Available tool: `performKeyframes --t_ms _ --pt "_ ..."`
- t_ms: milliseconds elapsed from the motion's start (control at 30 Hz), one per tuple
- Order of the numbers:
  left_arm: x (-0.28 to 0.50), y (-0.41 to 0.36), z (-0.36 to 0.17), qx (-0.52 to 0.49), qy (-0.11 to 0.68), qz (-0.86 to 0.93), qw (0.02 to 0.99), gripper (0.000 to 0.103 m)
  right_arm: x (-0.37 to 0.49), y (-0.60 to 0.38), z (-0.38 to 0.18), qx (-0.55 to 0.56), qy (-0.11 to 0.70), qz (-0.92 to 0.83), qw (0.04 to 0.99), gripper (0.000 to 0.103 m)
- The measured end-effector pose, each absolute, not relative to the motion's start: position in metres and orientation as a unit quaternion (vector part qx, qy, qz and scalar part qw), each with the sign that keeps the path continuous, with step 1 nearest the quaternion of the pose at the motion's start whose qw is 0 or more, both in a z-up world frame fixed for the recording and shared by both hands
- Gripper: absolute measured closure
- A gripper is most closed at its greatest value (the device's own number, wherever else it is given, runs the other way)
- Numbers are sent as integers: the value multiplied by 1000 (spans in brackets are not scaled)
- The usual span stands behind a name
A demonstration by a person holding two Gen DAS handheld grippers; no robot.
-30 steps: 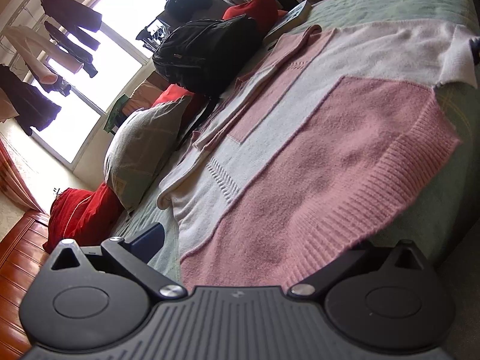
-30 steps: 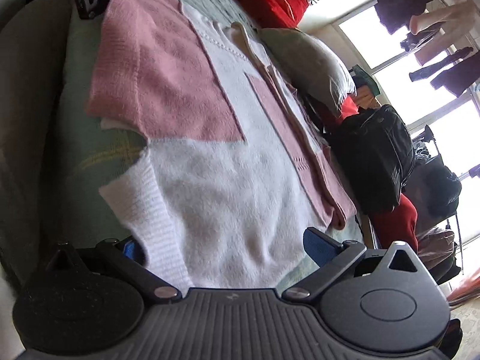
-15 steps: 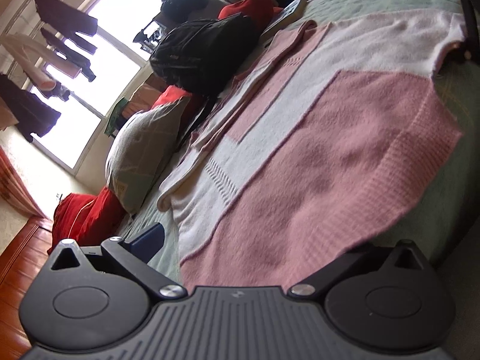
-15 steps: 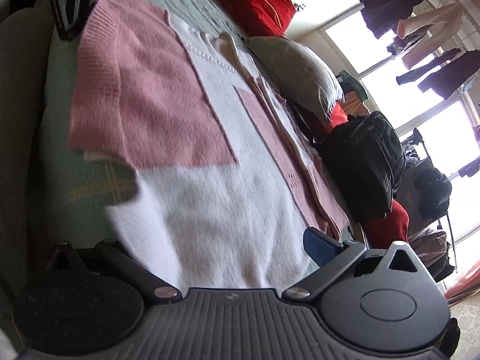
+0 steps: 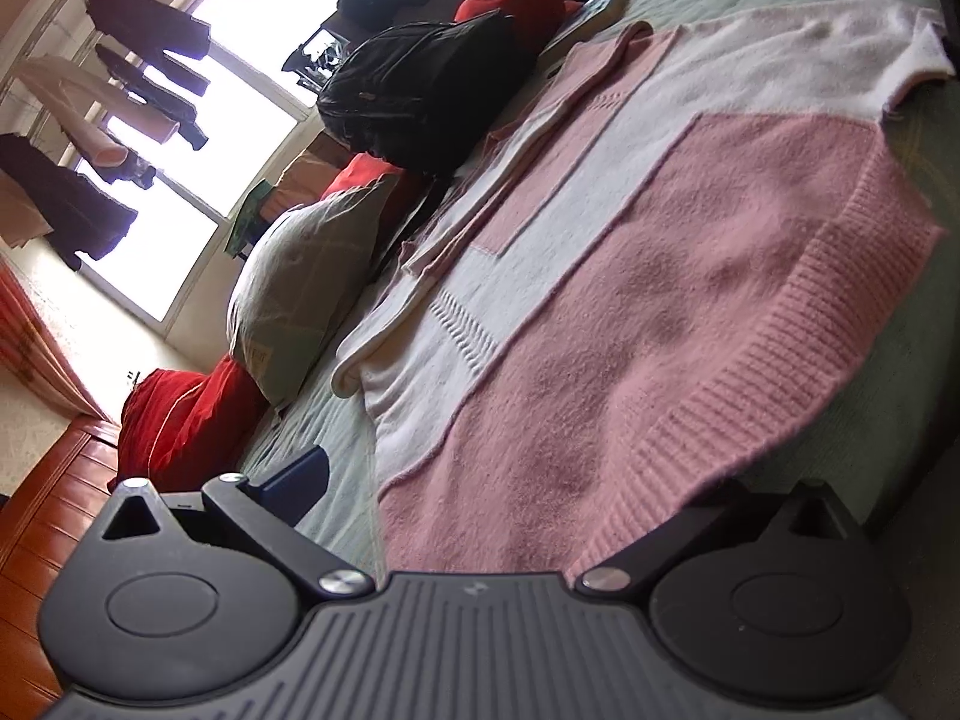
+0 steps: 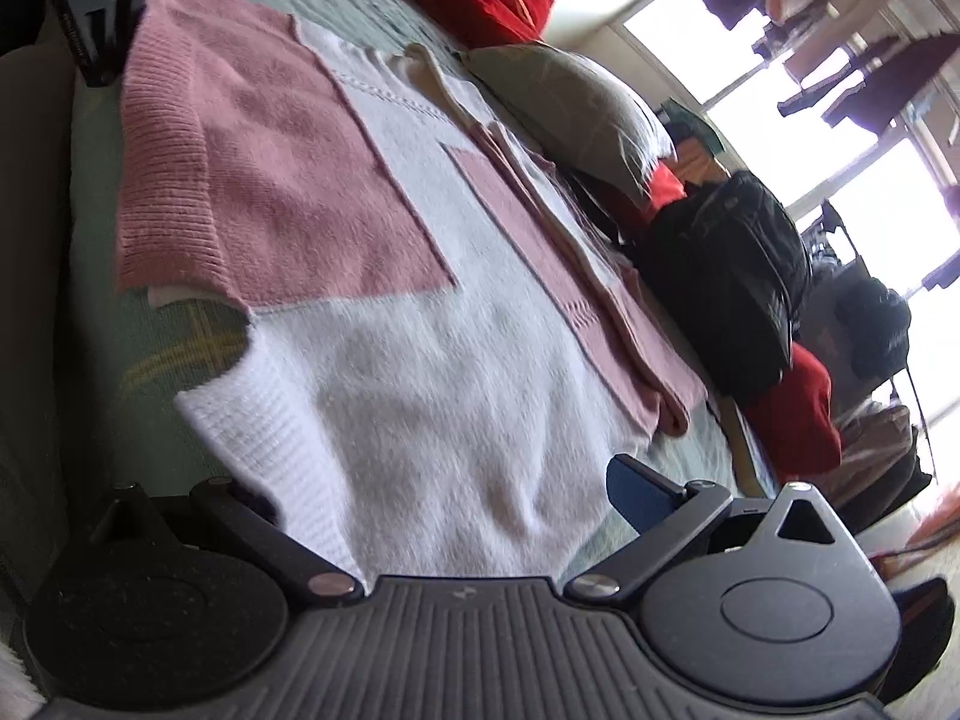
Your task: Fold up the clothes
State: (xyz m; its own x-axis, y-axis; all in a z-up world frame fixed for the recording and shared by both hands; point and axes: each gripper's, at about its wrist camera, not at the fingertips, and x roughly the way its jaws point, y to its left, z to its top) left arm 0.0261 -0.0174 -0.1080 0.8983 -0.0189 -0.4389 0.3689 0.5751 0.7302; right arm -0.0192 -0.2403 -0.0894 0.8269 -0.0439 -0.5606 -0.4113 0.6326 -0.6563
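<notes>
**A:** Listing what my left tool faces: one pink-and-white block-patterned knitted sweater (image 5: 660,276), spread flat on a pale green quilted bedspread (image 5: 336,480). My left gripper (image 5: 498,480) has its jaws spread wide, one blue-padded finger (image 5: 300,474) at 9 o'clock resting over the bedspread, the other finger hidden under the pink ribbed hem at 4 o'clock. The hem lies between them; nothing is pinched.

**B:** And the right tool?

**A:** My right gripper (image 6: 444,498), jaws likewise wide apart. Item between them: the white ribbed corner of that sweater (image 6: 420,372), lying loose across the gap. One blue-padded finger (image 6: 642,492) shows at 3 o'clock; the other is in shadow at 9 o'clock. At 11 o'clock in that view, the black body of my left tool (image 6: 99,12) sits at the pink hem.

**B:** Other stock on the bed?

**A:** One grey-green checked pillow (image 5: 300,282), beside the sweater's folded sleeve. One black fabric backpack (image 5: 420,84), just past the pillow. Red cushions (image 5: 180,426) at 8 o'clock of the left view. One flat book (image 5: 591,9) near the backpack; title unreadable.

**B:** Beyond the bed?

**A:** One bright window (image 6: 840,90), with dark and cream garments hanging on a line (image 5: 114,108) across it.
</notes>
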Motion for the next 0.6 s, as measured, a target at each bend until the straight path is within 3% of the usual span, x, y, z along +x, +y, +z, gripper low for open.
performKeyframes --t_ms 600 --pt "30 -29 -106 447 174 -102 872 0 -15 -238 -91 -404 243 48 881 0"
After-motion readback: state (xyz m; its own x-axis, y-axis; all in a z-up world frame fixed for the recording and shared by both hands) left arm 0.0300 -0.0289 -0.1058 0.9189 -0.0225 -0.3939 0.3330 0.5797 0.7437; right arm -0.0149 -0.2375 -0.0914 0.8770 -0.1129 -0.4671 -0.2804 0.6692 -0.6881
